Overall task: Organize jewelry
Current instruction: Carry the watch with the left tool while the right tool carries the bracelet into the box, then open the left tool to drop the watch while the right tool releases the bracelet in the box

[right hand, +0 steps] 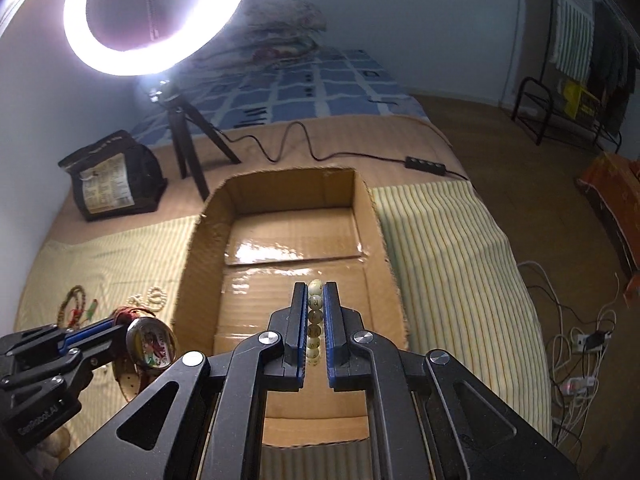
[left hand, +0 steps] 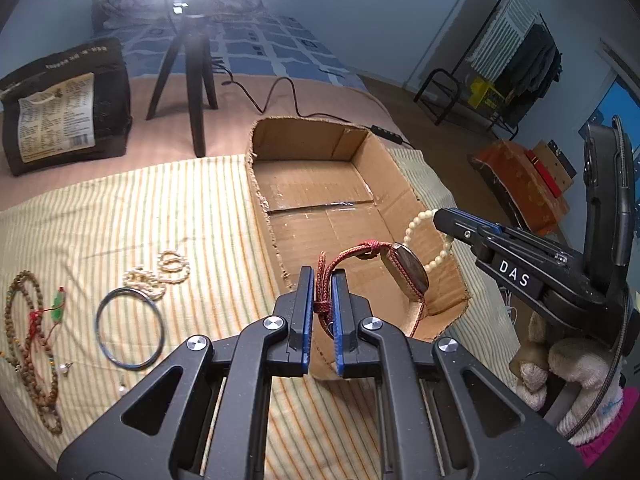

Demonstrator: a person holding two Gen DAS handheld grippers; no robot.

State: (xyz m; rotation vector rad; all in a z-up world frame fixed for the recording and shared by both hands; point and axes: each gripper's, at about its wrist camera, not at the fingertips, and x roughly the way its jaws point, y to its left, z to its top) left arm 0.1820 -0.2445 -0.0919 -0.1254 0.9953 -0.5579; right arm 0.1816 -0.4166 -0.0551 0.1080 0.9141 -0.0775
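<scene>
Cardboard dominates the middle of both views: an open cardboard box (left hand: 320,196) sits on a striped cloth (left hand: 140,216) spread over the bed, its taped floor bare. At lower centre of the left wrist view, the left gripper (left hand: 322,280) is clenched on the red woven cord (left hand: 322,296) of a pendant (left hand: 408,272), whose oval disc hangs tilted just above the box's near right corner; in the right wrist view the same disc appears at lower left with a painted figure on its face (right hand: 152,346). The right gripper (right hand: 315,292), at lower centre of its own view, pinches a pale bead bracelet (right hand: 315,320) between its blue pads, several beads lined up in the gap, held over the box floor. In the left wrist view that bracelet (left hand: 416,224) loops down from the right gripper's tip (left hand: 444,216) at centre right, over the box's right wall. At lower left of the left wrist view, loose pieces lie on the cloth: a thin bangle (left hand: 130,328), a heap of small pearl strands (left hand: 154,276), a long brown bead necklace (left hand: 28,344) with a green charm (left hand: 58,304), and two pearl earrings (left hand: 66,368). Beyond the box, in the upper left, stand a black tripod (left hand: 188,76) and a dark labelled bag (left hand: 64,108); a ring light (right hand: 156,12) glows at upper left of the right wrist view.
</scene>
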